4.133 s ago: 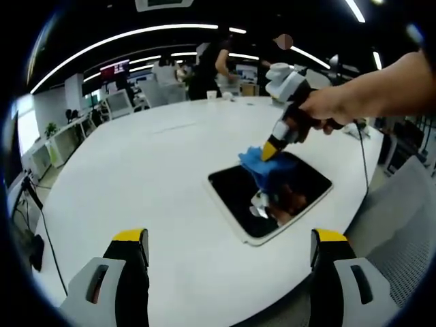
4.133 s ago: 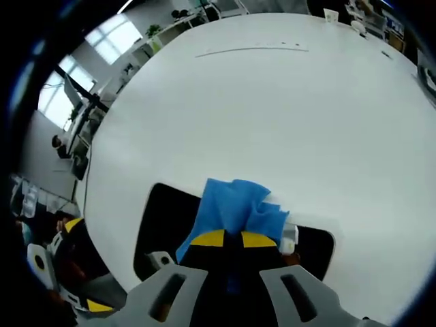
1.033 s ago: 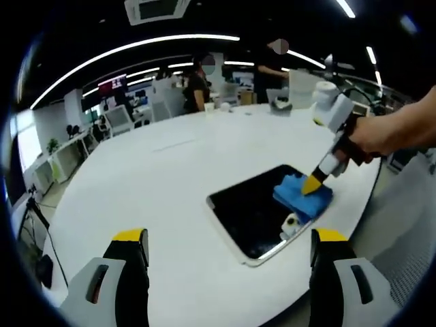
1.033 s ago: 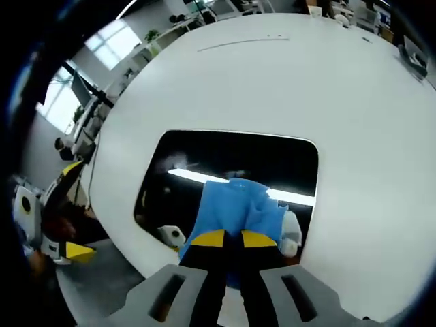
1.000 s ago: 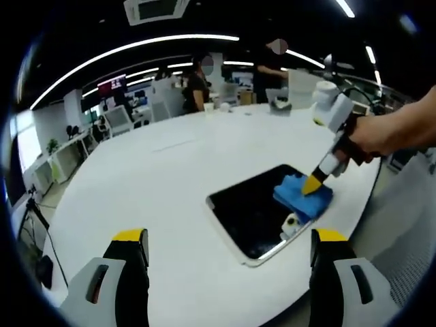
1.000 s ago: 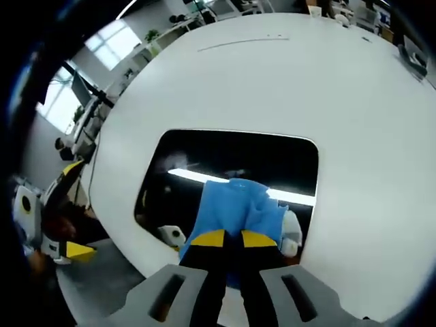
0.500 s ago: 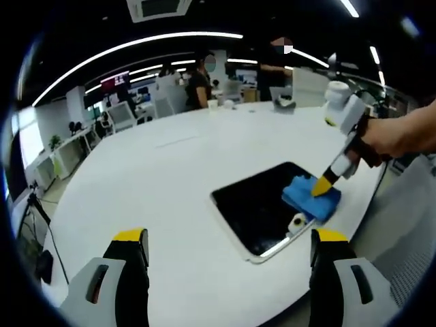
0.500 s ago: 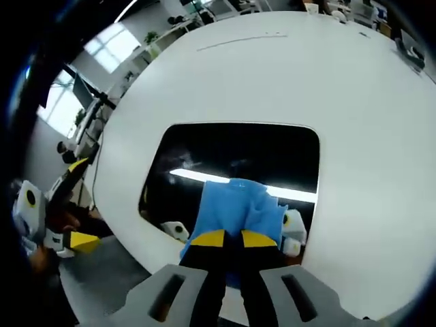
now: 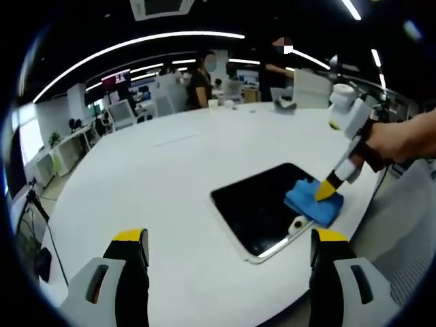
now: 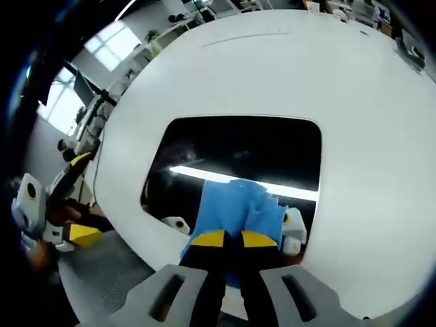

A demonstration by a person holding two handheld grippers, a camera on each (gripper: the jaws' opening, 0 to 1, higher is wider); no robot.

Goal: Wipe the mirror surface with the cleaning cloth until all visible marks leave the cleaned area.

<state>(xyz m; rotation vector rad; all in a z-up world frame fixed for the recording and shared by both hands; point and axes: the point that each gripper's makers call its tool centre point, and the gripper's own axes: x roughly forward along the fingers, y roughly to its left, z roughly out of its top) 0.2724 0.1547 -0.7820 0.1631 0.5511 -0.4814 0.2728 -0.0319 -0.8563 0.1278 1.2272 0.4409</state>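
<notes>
A dark rectangular mirror [image 9: 262, 208] [image 10: 225, 150] with a white rim lies flat on the round white table [image 9: 157, 177] [image 10: 286, 75], near its edge. A blue cleaning cloth [image 9: 313, 202] [image 10: 235, 211] rests on the mirror's near-edge end. My right gripper [image 10: 230, 238] is shut on the cloth and presses it onto the glass; in the left gripper view the right gripper [image 9: 328, 192] comes in from the right, held by a hand. My left gripper [image 9: 228, 238] hangs open above the table edge, well short of the mirror, with nothing between its fingers.
Desks, chairs and standing people fill the office behind the table's far side. A cup [image 9: 212, 103] and small items sit at the far rim. Grey floor lies past the near table edge [image 10: 102, 272]. The ceiling lights reflect in the mirror.
Over four seconds the cloth has slid from the mirror's far end to its end near the table edge. In the last second it crept slightly further that way.
</notes>
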